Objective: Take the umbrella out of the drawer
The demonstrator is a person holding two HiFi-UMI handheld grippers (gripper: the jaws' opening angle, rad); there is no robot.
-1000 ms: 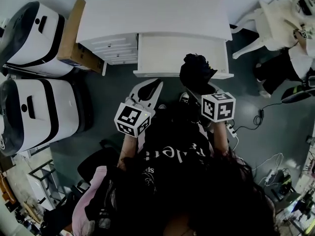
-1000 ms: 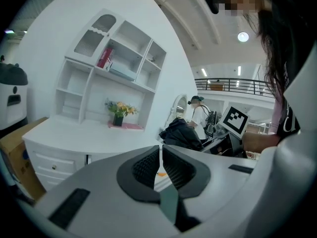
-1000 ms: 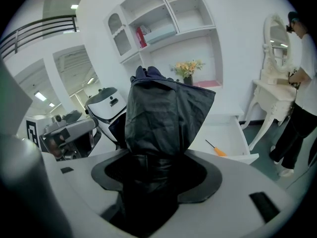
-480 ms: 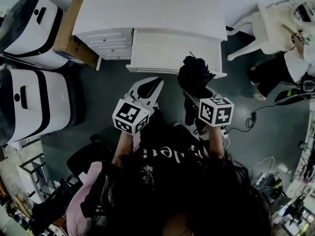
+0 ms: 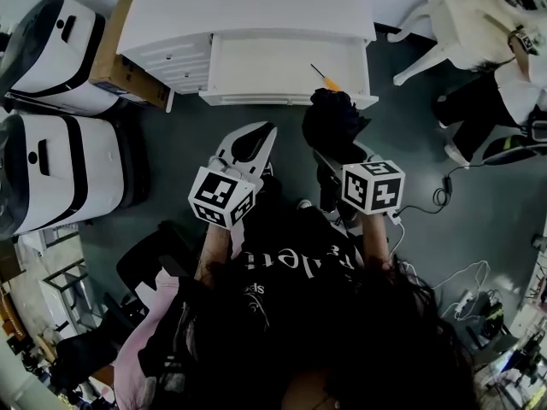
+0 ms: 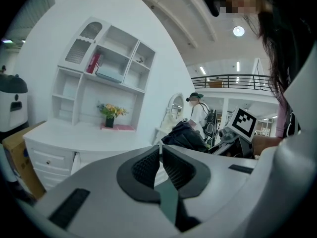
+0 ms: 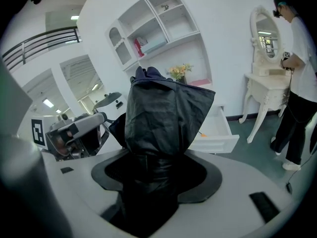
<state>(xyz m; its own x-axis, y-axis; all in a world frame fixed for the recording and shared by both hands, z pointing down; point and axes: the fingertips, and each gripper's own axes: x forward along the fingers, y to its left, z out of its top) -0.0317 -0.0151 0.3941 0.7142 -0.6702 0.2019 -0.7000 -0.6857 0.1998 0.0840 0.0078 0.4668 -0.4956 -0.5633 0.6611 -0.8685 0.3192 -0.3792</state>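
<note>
In the head view the black folded umbrella (image 5: 332, 125) hangs above the floor just in front of the open white drawer (image 5: 256, 67). My right gripper (image 5: 330, 154) is shut on its lower end. The right gripper view shows the umbrella (image 7: 166, 115) standing up out of the right gripper (image 7: 157, 158), with the drawer (image 7: 218, 128) behind it. My left gripper (image 5: 254, 139) is beside it to the left, shut and holding nothing. In the left gripper view the left gripper's (image 6: 161, 155) pads nearly touch, and the umbrella (image 6: 185, 135) sits beyond them.
A thin orange-tipped tool (image 5: 323, 79) lies in the drawer. Two white machines (image 5: 60, 178) and a cardboard box (image 5: 120, 58) stand at the left of the desk. A white dressing table (image 5: 461, 24), a person (image 5: 521, 79) and floor cables (image 5: 444, 196) are at the right.
The umbrella in my right gripper has come back from the drawer's right end and now sits in front of it. The orange-tipped tool has come into sight. The left gripper stays shut alongside.
</note>
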